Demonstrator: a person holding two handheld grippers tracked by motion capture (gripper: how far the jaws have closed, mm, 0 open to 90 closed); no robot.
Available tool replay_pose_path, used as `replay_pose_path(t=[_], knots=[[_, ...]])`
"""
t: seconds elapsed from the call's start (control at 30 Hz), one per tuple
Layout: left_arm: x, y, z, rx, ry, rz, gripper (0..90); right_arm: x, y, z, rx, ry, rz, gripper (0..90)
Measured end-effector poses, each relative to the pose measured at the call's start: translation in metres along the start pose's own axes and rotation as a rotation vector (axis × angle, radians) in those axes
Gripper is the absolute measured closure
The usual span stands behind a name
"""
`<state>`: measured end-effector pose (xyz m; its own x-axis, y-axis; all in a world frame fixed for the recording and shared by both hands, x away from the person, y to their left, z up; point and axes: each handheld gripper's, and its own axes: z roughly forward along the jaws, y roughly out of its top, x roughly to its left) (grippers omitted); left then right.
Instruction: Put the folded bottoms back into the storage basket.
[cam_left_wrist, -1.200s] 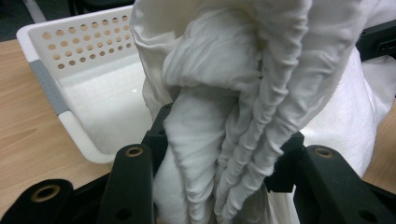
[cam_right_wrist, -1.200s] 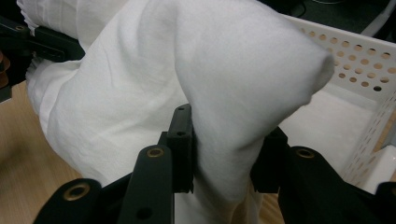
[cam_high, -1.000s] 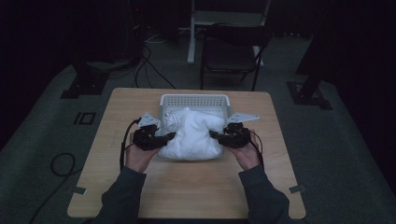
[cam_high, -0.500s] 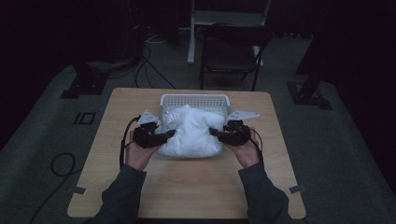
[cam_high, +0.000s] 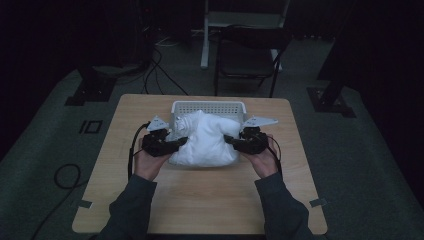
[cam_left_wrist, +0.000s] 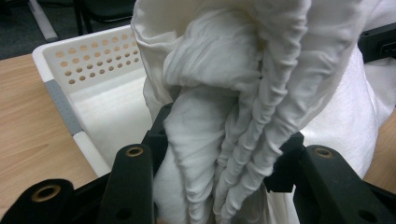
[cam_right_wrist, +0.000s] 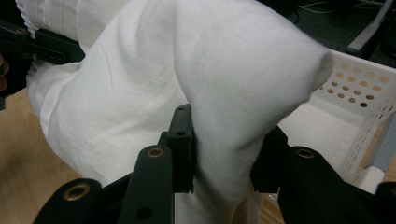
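White cloth (cam_high: 205, 142) clamped by left tool (cam_high: 175, 144), right tool (cam_high: 234, 141).

the high view is dim and underexposed, with the surroundings from nine through twelve to three o'clock sinking into near black, while the pale wooden table (cam_high: 200, 200) and the bunched white cloth (cam_high: 205, 140) catch what light there is. both gripper views are much brighter and evenly lit, the cloth close to washed out at twelve o'clock yet with soft shadows in its pleats. in the left gripper view the near black jaws at six o'clock are slightly soft, and the white perforated plastic basket (cam_left_wrist: 93, 70) at ten o'clock is sharp.
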<state>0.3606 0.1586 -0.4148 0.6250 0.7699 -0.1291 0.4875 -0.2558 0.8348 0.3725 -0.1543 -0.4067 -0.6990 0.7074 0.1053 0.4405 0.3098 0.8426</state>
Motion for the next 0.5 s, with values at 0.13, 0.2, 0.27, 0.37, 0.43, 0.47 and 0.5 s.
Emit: replay_pose_path(t=[0.13, 0.2, 0.27, 0.37, 0.43, 0.47, 0.5], knots=[[0.0007, 0.0017, 0.0017, -0.001, -0.001, -0.002, 55.4, -0.0015, 0.0009, -0.0002, -0.004, -0.004, 0.005, 66.5], [0.0013, 0.0026, 0.0029, 0.000, -0.002, -0.005, 55.4, -0.0021, 0.0012, 0.0000, -0.003, -0.006, 0.004, 66.6], [0.0018, 0.0032, 0.0034, 0.001, -0.002, -0.003, 55.4, -0.0023, 0.0014, 0.0002, -0.003, -0.008, 0.003, 66.6], [0.0027, 0.0054, 0.0045, -0.001, -0.002, -0.005, 55.5, -0.0031, 0.0028, 0.0004, -0.004, -0.013, 0.003, 66.6], [0.0035, 0.0069, 0.0049, -0.001, 0.000, -0.004, 55.5, -0.0037, 0.0039, 0.0004, -0.005, -0.015, 0.003, 66.6], [0.0038, 0.0074, 0.0052, -0.002, -0.001, -0.004, 55.5, -0.0039, 0.0044, 0.0005, -0.005, -0.015, 0.004, 66.6], [0.0040, 0.0077, 0.0055, -0.003, -0.001, -0.004, 55.5, -0.0040, 0.0049, 0.0005, -0.005, -0.016, 0.005, 66.6]])
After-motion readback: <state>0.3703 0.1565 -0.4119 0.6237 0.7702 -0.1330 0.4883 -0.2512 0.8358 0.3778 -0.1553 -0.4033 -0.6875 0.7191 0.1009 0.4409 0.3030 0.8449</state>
